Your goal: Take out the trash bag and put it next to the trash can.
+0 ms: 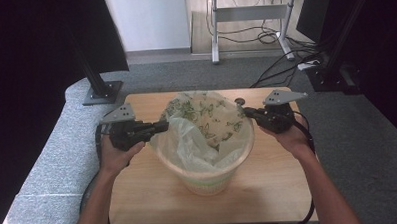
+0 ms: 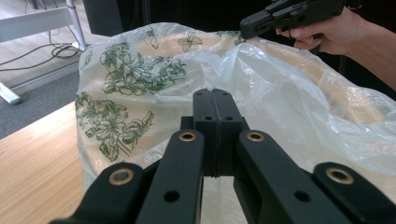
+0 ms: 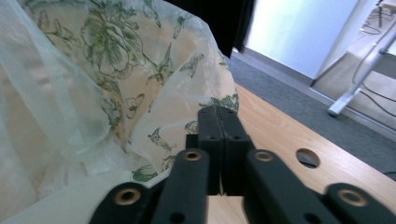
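A thin clear plastic bag (image 1: 207, 124) printed with green flowers and butterflies lines a round pale basket (image 1: 209, 179) that stands upright near the middle of the wooden surface (image 1: 139, 194); the bag's mouth is draped over the basket's rim, and loose film sags into the hollow; in the left gripper view the printed film (image 2: 135, 93) bulges up over the near rim, and in the right gripper view it (image 3: 116, 70) rises to the left of the jaws; the left tool (image 1: 162, 126) sits at the left side of the rim, its jaws clenched on a fold of the bag's edge, which the left gripper view shows as film pinched at the tips (image 2: 215, 95); the right tool (image 1: 247, 112) sits at the right side of the rim, its jaws pressed together; in the right gripper view its tips (image 3: 217, 112) lie against the bag's edge, but I cannot tell whether film is caught between them; a round hole (image 3: 308, 157) lies in the surface just right of that tool; grey carpet (image 1: 48, 162) lies around the surface, and a white metal stand (image 1: 248, 12) with cables stands far beyond it.
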Tool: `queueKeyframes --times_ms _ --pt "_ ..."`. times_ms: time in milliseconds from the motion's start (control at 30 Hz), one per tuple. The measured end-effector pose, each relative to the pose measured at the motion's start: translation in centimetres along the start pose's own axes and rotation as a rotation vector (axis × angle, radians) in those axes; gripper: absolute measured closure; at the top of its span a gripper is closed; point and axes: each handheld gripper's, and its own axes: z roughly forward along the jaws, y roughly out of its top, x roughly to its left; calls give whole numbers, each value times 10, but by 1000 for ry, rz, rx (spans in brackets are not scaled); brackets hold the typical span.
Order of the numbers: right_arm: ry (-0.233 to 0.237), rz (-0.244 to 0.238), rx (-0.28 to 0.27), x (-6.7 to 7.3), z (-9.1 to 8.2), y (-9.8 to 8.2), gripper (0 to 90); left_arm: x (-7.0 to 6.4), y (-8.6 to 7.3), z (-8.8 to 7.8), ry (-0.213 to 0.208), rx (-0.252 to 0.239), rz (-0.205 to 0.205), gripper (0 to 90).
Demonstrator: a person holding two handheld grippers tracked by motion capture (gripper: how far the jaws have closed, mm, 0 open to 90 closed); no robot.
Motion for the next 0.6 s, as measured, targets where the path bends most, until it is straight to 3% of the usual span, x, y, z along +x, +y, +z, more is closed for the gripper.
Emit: queueKeyframes --times_ms 100,233,600 --pt "-15 -12 7 2 1 3 895 0 0 0 0 -4 -3 900" --pt "-18 9 -49 1 -4 10 895 0 0 -1 -2 -7 -3 900" --pt "39 44 -175 7 -14 29 894 -1 1 3 -8 -12 -3 900"
